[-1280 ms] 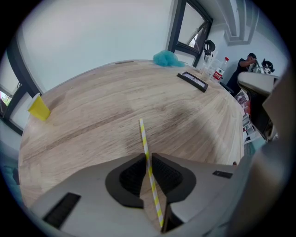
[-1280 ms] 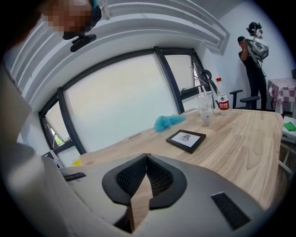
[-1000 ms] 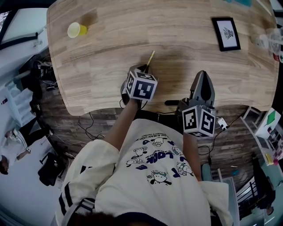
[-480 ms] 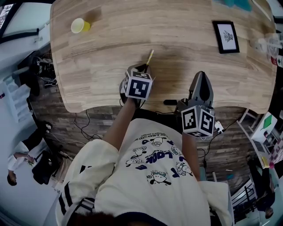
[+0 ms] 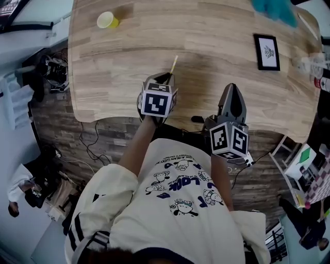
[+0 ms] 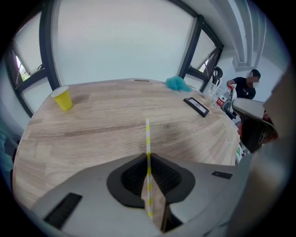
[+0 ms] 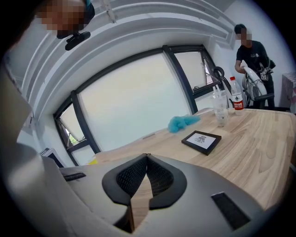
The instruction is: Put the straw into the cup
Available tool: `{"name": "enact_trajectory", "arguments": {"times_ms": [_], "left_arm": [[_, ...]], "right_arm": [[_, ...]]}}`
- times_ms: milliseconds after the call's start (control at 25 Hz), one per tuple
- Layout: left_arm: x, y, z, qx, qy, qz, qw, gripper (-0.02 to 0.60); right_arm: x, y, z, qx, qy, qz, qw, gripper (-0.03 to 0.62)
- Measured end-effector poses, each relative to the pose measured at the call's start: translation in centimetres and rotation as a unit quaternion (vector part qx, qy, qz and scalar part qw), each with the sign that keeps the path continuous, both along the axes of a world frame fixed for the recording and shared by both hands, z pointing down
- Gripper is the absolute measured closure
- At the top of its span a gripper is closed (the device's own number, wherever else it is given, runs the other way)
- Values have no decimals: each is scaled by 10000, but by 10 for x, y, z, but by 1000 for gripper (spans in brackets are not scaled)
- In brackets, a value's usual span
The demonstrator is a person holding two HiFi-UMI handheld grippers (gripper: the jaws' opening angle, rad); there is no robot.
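Note:
My left gripper (image 5: 166, 79) (image 6: 148, 159) is shut on a yellow-and-white striped straw (image 6: 147, 143), which sticks out past the jaw tips (image 5: 174, 64) over the wooden table (image 5: 216, 56). The yellow cup (image 5: 107, 20) (image 6: 62, 98) stands upright at the table's far left corner, well away from the straw. My right gripper (image 5: 233, 92) (image 7: 147, 157) hovers at the table's near edge, shut with nothing between its jaws.
A black-framed picture (image 5: 267, 51) (image 7: 201, 141) lies flat at the right. A teal fluffy thing (image 5: 273, 9) (image 6: 177, 83) sits at the far edge. Bottles (image 7: 226, 104) stand at the far right corner. People stand beyond the table.
The head view has shifted, so the table and cup sit further right in the picture. Both grippers keep about the same places; the left stays shut on the straw.

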State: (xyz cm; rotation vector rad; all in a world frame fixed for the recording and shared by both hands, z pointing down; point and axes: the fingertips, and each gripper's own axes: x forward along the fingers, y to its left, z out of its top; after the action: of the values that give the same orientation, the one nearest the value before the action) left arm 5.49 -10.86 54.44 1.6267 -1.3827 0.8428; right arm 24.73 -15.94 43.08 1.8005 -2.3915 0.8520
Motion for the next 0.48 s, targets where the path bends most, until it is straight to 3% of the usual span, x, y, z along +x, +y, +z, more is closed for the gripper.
{"name": "enact_trajectory", "arguments": {"times_ms": [480], "left_arm": [[-33, 29, -36, 583, 33, -1106, 9922, 526]], "right_arm": [[-48, 1, -14, 182, -135, -1032, 9944, 597]]}}
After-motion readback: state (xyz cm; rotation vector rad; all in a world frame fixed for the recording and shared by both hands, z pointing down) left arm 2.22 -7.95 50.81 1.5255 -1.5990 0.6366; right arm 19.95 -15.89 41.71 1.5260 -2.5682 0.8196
